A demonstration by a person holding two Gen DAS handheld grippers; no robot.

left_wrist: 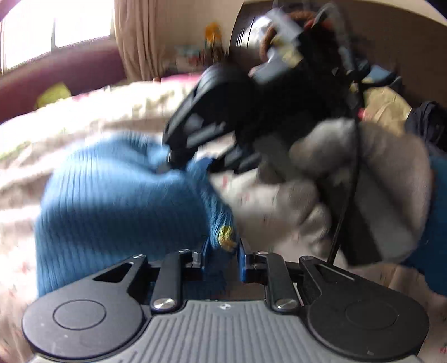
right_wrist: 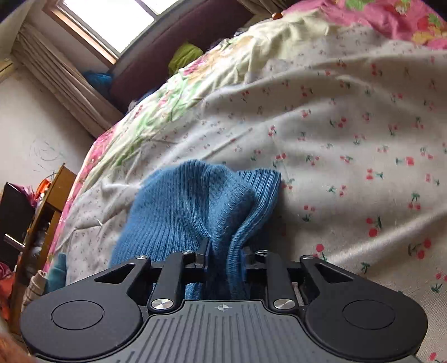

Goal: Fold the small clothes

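**On the bed, one blue knit garment pinched at two places**

Between the fingers of the left gripper [left_wrist: 222, 252], a bunched edge of the blue ribbed knit garment [left_wrist: 117, 201], clamped tight, a small yellow-green embroidered mark [left_wrist: 226, 240] just ahead of the blue pads. To the left of and ahead of that gripper, the rest of the knit, humped up over the cherry-print bedsheet [left_wrist: 251, 195]. Farther ahead and to the right, blurred, the right gripper [left_wrist: 178, 156], tips down on another fold of the same garment, held by a hand in a grey fleece sleeve [left_wrist: 391, 173] with a black cable hanging beside it.

Between the fingers of the right gripper [right_wrist: 225, 255], a thick gathered fold of the blue knit [right_wrist: 195, 201], pads pressed against it from both sides. Straight ahead of those fingers, the garment rising in two rounded lobes, ribbed edge to the right. Beyond and to the right, open cherry-print sheet [right_wrist: 349, 139], wrinkled. Farther ahead, a pink floral quilt [right_wrist: 391, 19], a dark maroon headboard [right_wrist: 173, 42] and a window [right_wrist: 111, 16] with beige curtains [right_wrist: 64, 75]. Far left of the gripper, a wooden cabinet [right_wrist: 47, 212] beside the bed, cluttered.
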